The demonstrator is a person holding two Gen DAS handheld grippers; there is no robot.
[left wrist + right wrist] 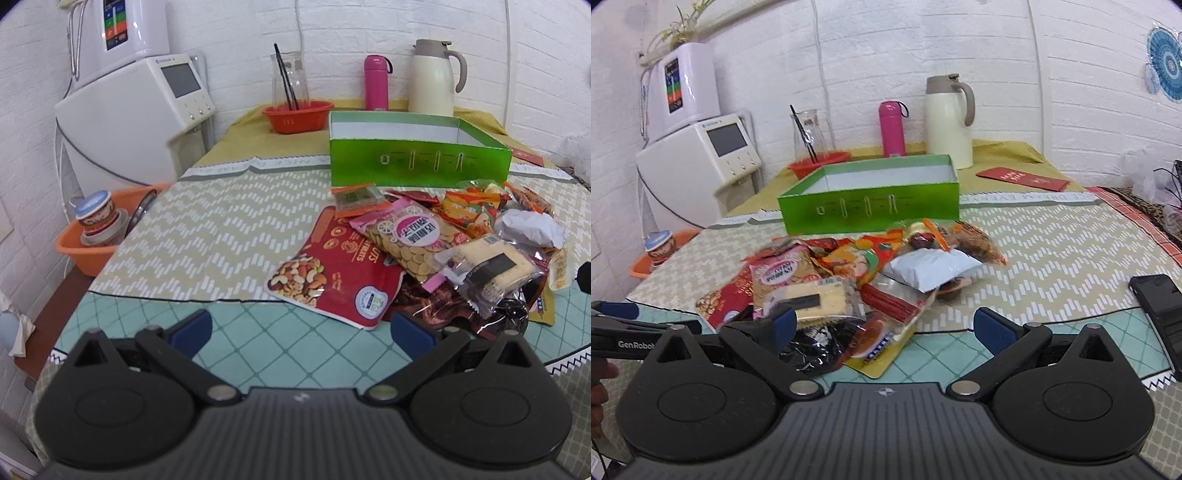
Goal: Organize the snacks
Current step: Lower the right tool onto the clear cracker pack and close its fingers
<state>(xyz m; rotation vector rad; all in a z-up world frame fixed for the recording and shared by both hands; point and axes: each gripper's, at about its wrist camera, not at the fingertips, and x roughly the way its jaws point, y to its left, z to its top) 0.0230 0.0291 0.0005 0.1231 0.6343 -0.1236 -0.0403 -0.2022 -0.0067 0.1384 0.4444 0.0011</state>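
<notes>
A pile of snack packets lies mid-table: a red mixed-nuts bag [332, 273], a pink biscuit bag [402, 236], a clear-wrapped wafer cake [487, 269] [820, 299] and a white pouch [931, 271]. Behind the pile stands an empty green box [417, 155] [871, 199], its top uncovered. My left gripper [301, 332] is open, low over the teal cloth, just short of the nuts bag. My right gripper [884, 326] is open too, its fingers straddling the pile's near edge. The left gripper's tip [617, 314] shows at the left of the right wrist view.
At the back are a red bowl [297, 114] with a glass jug, a pink flask [376, 83] and a cream thermos [434, 79]. A white appliance [125, 114] and an orange basin [96, 240] sit left. A black phone [1161, 310] and red envelope [1021, 179] lie right.
</notes>
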